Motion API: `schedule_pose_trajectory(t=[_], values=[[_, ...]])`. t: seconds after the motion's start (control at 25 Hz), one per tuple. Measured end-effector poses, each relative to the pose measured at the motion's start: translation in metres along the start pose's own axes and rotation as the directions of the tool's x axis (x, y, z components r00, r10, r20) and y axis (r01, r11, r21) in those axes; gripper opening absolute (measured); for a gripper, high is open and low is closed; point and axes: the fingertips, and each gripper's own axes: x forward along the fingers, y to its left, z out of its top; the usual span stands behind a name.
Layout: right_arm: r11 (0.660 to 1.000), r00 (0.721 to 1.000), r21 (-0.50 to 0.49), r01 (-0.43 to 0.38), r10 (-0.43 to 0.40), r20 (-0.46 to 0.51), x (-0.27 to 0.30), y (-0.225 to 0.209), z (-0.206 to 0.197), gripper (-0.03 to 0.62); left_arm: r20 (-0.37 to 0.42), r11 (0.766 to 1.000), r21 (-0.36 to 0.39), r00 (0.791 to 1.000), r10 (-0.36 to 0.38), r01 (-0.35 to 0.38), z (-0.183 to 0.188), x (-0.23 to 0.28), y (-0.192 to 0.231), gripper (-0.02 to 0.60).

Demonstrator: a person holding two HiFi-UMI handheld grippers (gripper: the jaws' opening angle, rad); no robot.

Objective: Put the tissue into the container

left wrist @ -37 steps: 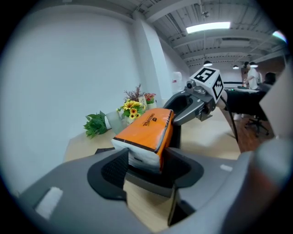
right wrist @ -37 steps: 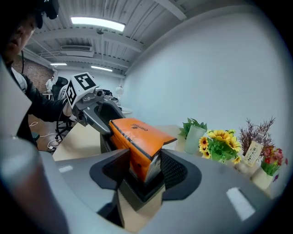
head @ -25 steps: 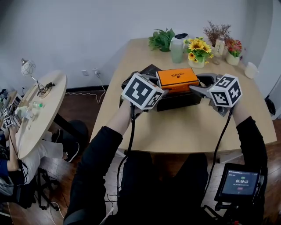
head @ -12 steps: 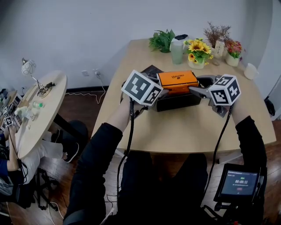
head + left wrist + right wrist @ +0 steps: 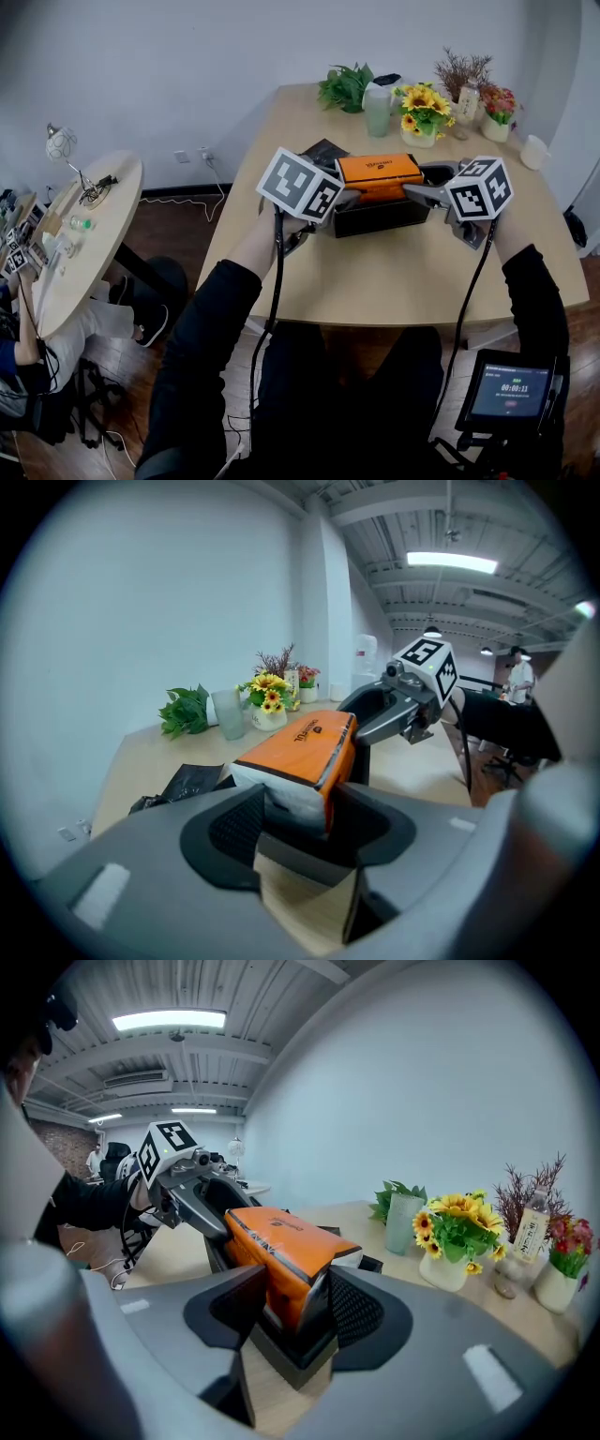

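Observation:
An orange tissue pack [image 5: 380,172] with white ends lies level over the black open container [image 5: 375,217] in the middle of the wooden table [image 5: 394,281], its underside down in the opening. My left gripper [image 5: 345,199] is shut on the pack's left end; in the left gripper view the pads clamp the white end of the pack [image 5: 300,747]. My right gripper [image 5: 412,192] is shut on the opposite end, and the right gripper view shows the pack [image 5: 281,1241] squeezed between its pads above the container's wall [image 5: 295,1358].
Behind the container lie a black bag [image 5: 319,150], a green plant [image 5: 345,84], a frosted cup [image 5: 377,108], a sunflower pot [image 5: 424,111] and more small vases [image 5: 497,108]. A round side table [image 5: 84,225] stands at left. A small screen [image 5: 511,389] sits low at right.
The tissue pack has sunk slightly toward the container, still held at both ends. The left gripper's marker cube has shifted a little to the left.

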Motion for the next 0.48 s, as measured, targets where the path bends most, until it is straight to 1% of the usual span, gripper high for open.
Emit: schedule_pose_trajectory(t=[0.28, 0.4, 0.48], values=[[1.000, 1.000, 0.018, 0.004, -0.005, 0.011, 0.0002, 0.0000, 0.0006, 0.214, 0.027, 1.000, -0.014, 1.000, 0.004, -0.004, -0.0002, -0.0015, 0.0007, 0.216], [0.999, 0.999, 0.001, 0.036, -0.036, 0.026, -0.0012, -0.0007, 0.0019, 0.225, 0.058, 1.000, -0.024, 0.998, 0.016, -0.015, 0.0004, -0.0029, 0.0013, 0.218], [0.998, 0.997, -0.016, 0.061, -0.061, 0.038, -0.0025, -0.0013, 0.0027, 0.233, 0.081, 0.999, -0.035, 0.996, 0.035, -0.032, 0.0006, -0.0039, 0.0030, 0.236]])
